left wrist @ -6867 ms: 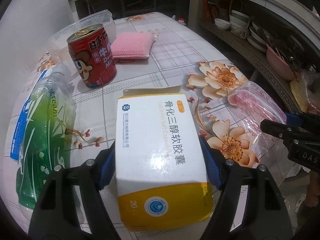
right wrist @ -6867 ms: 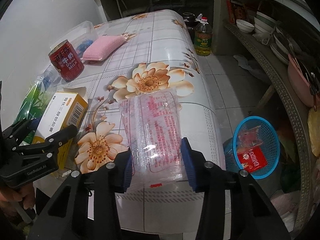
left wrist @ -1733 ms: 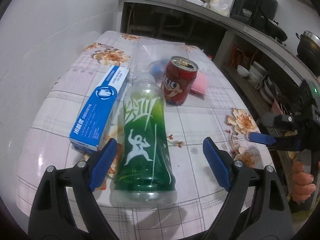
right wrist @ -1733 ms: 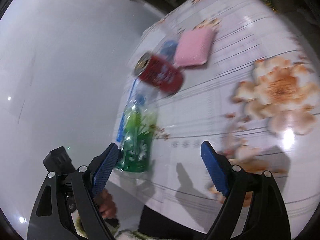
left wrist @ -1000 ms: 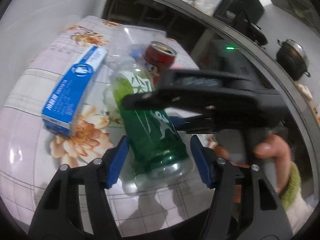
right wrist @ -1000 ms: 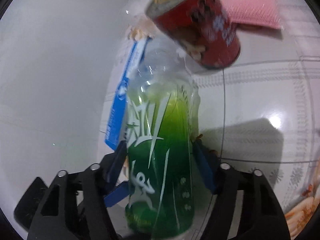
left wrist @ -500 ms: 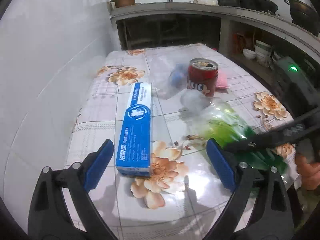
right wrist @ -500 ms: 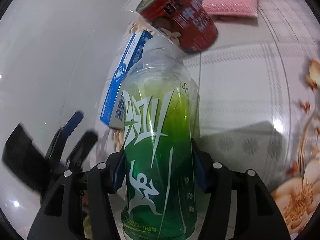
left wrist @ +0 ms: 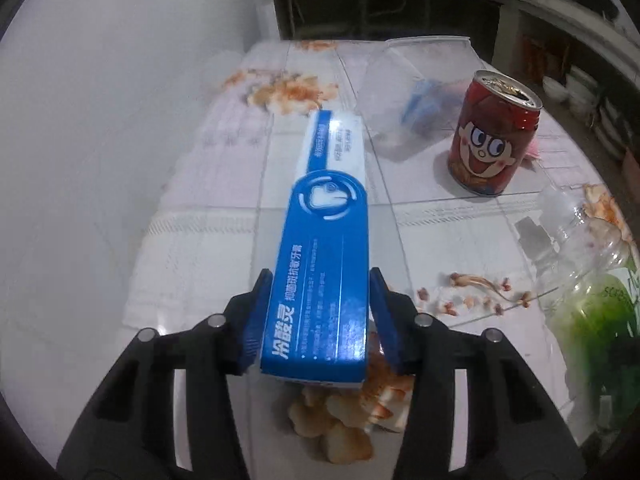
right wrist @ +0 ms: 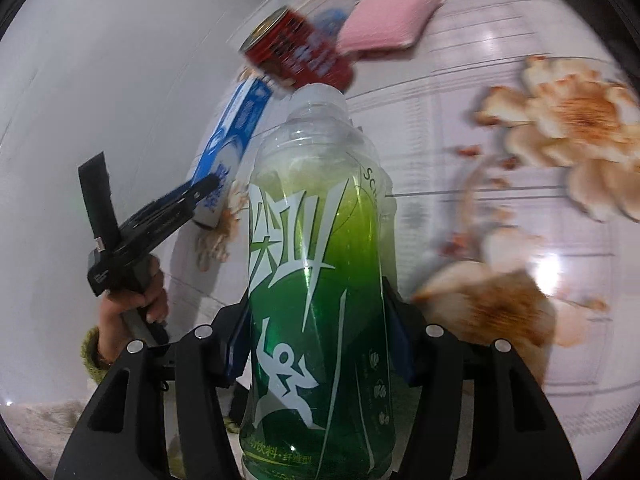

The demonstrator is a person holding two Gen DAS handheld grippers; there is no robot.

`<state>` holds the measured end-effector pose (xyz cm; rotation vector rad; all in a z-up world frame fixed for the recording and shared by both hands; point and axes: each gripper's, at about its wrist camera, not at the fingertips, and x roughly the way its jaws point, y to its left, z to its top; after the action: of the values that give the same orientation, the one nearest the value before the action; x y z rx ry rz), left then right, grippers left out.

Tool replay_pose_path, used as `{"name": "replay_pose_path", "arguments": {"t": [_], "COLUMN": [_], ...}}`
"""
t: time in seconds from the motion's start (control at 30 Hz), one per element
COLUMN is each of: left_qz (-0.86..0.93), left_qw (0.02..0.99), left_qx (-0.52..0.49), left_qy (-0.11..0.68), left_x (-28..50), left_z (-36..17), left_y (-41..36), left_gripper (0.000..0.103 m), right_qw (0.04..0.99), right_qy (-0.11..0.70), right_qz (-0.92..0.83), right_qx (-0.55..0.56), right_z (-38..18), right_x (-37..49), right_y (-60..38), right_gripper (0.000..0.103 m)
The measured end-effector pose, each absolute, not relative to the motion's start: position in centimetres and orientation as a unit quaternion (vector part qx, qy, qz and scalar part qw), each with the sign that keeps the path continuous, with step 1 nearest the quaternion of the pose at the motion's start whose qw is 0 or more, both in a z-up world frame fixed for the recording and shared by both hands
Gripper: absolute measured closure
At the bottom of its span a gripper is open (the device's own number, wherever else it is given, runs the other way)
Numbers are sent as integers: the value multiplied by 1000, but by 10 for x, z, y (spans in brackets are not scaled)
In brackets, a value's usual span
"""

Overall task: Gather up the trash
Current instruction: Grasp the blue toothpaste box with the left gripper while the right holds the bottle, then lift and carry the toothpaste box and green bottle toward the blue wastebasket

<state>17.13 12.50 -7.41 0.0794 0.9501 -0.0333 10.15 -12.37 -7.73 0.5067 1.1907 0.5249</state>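
Observation:
A long blue toothpaste box (left wrist: 328, 264) lies on the flowered table (left wrist: 208, 184). Its near end sits between the blue pads of my left gripper (left wrist: 320, 280), whose jaws are closing and touch both long sides. In the right wrist view the same left gripper (right wrist: 200, 192) is at the box (right wrist: 236, 128) end. My right gripper (right wrist: 316, 300) is shut on a green drink bottle (right wrist: 316, 264), held off the table with its clear neck pointing away. The bottle (left wrist: 592, 312) also shows at the right edge of the left wrist view.
A red drink can (left wrist: 492, 140) stands upright behind the box, also seen blurred as the can (right wrist: 300, 56). A clear plastic container (left wrist: 416, 80) and a pink sponge (right wrist: 388, 24) lie beyond it. A white wall runs along the table's left side. A person's hand (right wrist: 132, 308) holds the left gripper.
My left gripper let go of the green bottle, swung left to the toothpaste box and closed around its near end. The right gripper took the bottle and carried it to the right.

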Motion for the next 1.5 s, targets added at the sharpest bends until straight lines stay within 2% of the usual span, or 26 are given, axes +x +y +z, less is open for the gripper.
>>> {"name": "replay_pose_path", "arguments": {"t": [0.4,0.5,0.57,0.8,0.9,1.13,1.33,1.4,1.5], "left_qz": [-89,-109,-105,-87,-80,-61,-60,-59,-59], "left_qw": [838,844,858,859,859,854,854,854,856], "left_qx": [-18,-27,-12,29,24,28,28,35,35], "left_qy": [538,525,503,503,506,516,516,515,513], "left_x": [75,74,81,124,131,134,132,131,130], "left_z": [-71,-63,-57,-70,-74,-87,-89,-89,-89], "left_y": [99,90,83,61,61,63,64,61,61], "left_gripper": [57,35,32,33,38,54,55,55,56], "right_qw": [803,806,807,823,827,827,824,822,821], "right_qy": [526,527,529,521,519,520,519,516,513], "right_qz": [161,149,145,122,113,112,116,122,125], "right_qx": [228,223,218,191,183,180,199,208,218], "right_z": [-62,-63,-61,-66,-68,-68,-70,-71,-70], "right_x": [68,64,62,74,78,81,81,80,79], "right_y": [-182,-188,-187,-172,-171,-169,-173,-175,-178], "right_gripper": [48,47,47,46,41,41,41,45,46]}}
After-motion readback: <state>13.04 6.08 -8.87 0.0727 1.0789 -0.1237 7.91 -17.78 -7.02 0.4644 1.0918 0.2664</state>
